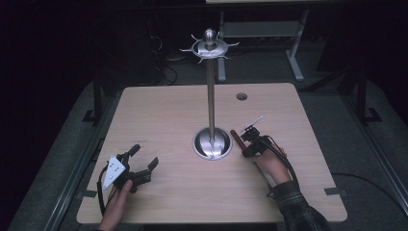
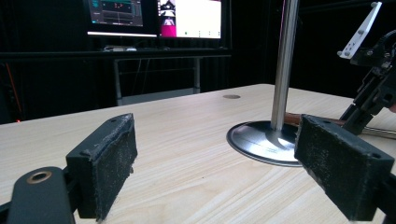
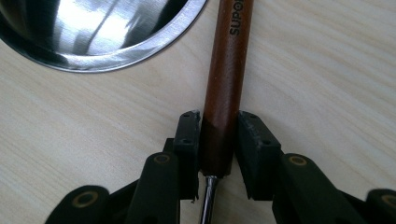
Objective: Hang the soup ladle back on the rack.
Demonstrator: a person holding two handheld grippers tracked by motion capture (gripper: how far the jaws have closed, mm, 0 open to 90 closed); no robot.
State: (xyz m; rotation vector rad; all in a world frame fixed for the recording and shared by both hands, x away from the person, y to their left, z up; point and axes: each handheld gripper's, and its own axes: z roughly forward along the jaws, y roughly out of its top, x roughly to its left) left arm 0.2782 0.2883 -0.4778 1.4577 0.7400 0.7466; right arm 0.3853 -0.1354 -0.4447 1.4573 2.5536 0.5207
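Observation:
A tall steel stand [image 1: 210, 96] with a hooked crown [image 1: 210, 48] rises from a round base [image 1: 212, 143] at the table's middle. Just right of the base a brown wooden utensil handle [image 1: 237, 139] lies on the table. My right gripper [image 1: 248, 142] is shut on it. In the right gripper view both jaws press the handle [image 3: 226, 93] near its lower end, where a thin metal shank [image 3: 209, 200] leaves it, and the base's rim [image 3: 93, 32] lies close by. My left gripper [image 1: 144, 159] rests open at the front left, with nothing between its pads [image 2: 109, 163].
A small round hole [image 1: 242, 96] marks the wooden table [image 1: 163, 110] at the back right. Lit monitors [image 2: 154, 16] stand on a dark bench beyond the far edge. A metal frame [image 1: 260, 29] stands on the floor behind the table.

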